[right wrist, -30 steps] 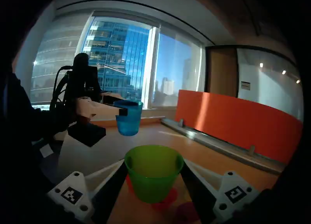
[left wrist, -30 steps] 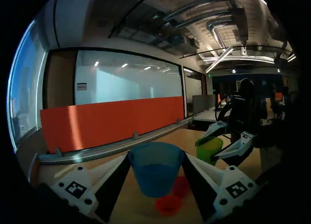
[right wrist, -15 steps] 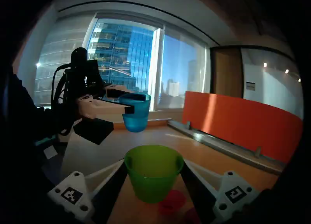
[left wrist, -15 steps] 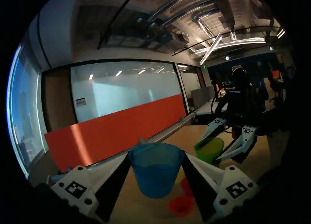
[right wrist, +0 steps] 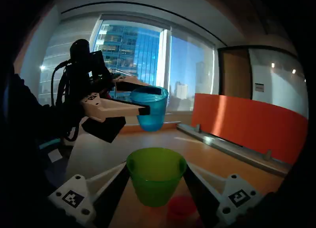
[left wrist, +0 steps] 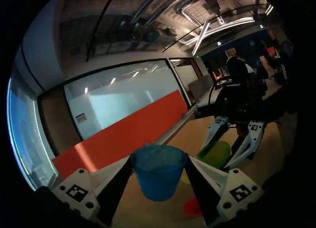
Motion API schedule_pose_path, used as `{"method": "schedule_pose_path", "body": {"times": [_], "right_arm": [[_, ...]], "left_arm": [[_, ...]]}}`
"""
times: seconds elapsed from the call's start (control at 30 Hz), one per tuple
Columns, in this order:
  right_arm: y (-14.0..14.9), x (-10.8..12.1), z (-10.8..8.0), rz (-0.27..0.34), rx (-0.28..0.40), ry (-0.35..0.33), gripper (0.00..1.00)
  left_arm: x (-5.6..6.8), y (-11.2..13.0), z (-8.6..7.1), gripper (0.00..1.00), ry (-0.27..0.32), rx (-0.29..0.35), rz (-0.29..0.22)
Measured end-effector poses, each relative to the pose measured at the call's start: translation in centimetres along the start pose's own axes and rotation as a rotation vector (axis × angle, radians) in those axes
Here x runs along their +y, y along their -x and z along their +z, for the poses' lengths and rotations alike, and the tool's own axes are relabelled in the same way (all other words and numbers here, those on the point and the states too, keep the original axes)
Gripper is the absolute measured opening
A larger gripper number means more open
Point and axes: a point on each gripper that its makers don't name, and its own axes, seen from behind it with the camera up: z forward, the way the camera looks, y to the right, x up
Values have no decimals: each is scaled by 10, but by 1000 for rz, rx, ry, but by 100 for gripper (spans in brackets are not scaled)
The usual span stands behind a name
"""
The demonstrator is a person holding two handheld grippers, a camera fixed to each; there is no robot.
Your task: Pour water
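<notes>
Tapered translucent blue cup (left wrist: 158, 176); green cup (right wrist: 156, 174)

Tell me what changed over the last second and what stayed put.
The left hand-held gripper rolled sideways, tipping its blue cup, and carried it up and nearer to the green cup; the room now leans in the left gripper view. No water shows leaving the cup. Unchanged: both grippers stay shut on their cups, and the right hand-held gripper holds the green cup upright over the table.
</notes>
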Motion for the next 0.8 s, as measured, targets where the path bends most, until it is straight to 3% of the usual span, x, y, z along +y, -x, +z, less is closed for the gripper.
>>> {"method": "schedule_pose_path", "body": {"times": [0.3, 0.8], "right_arm": [[-2, -9, 9, 1, 12, -24, 91], [-3, -18, 17, 1, 19, -49, 91]], "left_arm": [[11, -12, 7, 89, 21, -12, 117], [16, -28, 17, 88, 32, -35, 283]]}}
